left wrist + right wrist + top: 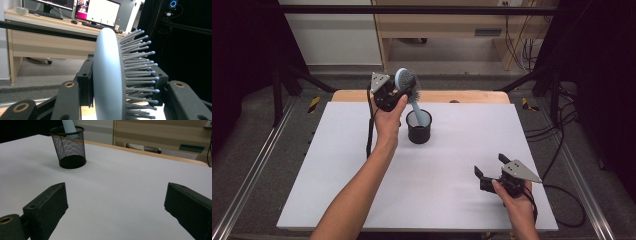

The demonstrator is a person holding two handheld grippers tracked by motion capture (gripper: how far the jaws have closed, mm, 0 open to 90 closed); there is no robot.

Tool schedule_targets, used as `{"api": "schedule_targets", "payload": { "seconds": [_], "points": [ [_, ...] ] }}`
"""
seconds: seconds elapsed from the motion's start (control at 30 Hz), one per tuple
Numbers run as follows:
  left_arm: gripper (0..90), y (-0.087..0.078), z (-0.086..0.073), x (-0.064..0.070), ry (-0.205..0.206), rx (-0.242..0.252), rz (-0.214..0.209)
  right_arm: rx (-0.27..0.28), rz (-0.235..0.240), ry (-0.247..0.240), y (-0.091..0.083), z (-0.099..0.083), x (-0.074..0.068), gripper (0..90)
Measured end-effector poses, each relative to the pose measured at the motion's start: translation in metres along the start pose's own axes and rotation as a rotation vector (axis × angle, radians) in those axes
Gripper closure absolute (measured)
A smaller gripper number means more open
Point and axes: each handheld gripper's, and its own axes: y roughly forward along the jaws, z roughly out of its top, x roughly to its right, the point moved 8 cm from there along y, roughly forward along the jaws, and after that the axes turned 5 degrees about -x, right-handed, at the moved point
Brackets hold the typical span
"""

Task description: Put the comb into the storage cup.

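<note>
A pale blue hairbrush (pixel 406 82) with grey bristles is held by its head in my left gripper (pixel 395 95), above the far middle of the white table. Its handle (pixel 416 108) points down into a black mesh cup (pixel 419 127). In the left gripper view the brush head (pixel 107 75) stands edge-on between the two jaws, bristles (pixel 140 72) to the right. My right gripper (pixel 492 167) rests low near the table's front right, jaws wide apart with nothing between them. Its view shows the mesh cup (pixel 69 147) with the handle end (pixel 68 126) inside.
The white table top (pixel 362 170) has a wooden strip (pixel 462 96) along its far edge. A wooden desk (pixel 447 25) stands behind, with cables (pixel 522 45) on the floor to the right. Black frame bars (pixel 287 75) flank the table.
</note>
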Motion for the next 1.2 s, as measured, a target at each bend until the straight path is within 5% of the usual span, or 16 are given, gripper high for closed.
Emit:
{"api": "schedule_targets", "payload": {
  "seconds": [0.5,1.2],
  "points": [
    [50.0,0.005,-0.010,0.003,0.036,-0.025,0.002,-0.004,0.001,-0.001,0.000,0.000,-0.001,5.1],
    [49.8,0.008,-0.021,-0.005,0.023,-0.039,0.014,-0.012,0.005,-0.008,0.001,-0.002,-0.002,5.1]
  ]
}}
